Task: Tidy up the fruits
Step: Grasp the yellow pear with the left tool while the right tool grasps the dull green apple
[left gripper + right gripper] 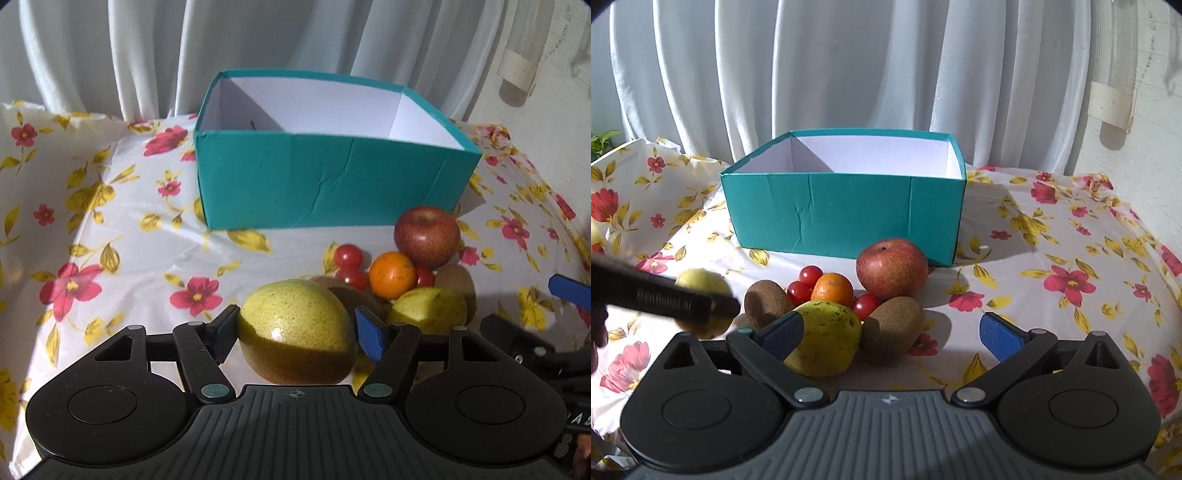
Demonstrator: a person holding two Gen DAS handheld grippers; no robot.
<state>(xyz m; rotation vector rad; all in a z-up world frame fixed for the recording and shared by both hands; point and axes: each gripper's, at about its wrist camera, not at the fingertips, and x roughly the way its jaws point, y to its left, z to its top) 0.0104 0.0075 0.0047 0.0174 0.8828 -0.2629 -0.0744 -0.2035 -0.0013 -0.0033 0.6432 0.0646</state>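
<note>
My left gripper (295, 328) is shut on a yellow-green pear (295, 332), just above the floral cloth, in front of the teal box (325, 177). The box is open-topped with a white inside that looks empty. Beside the held pear lies a fruit pile: red apple (892, 267), orange (832, 288), cherry tomatoes (809, 275), two kiwis (894, 328) and a second pear (823, 338). My right gripper (890, 332) is open around that pile's near side, holding nothing. The left gripper with its pear (701, 282) shows at the left of the right wrist view.
A table with a floral cloth (110, 229) carries everything. White curtains (849, 74) hang behind the box. A wall with a pipe (1115, 92) stands at the right. A bit of a green plant (602, 142) shows at far left.
</note>
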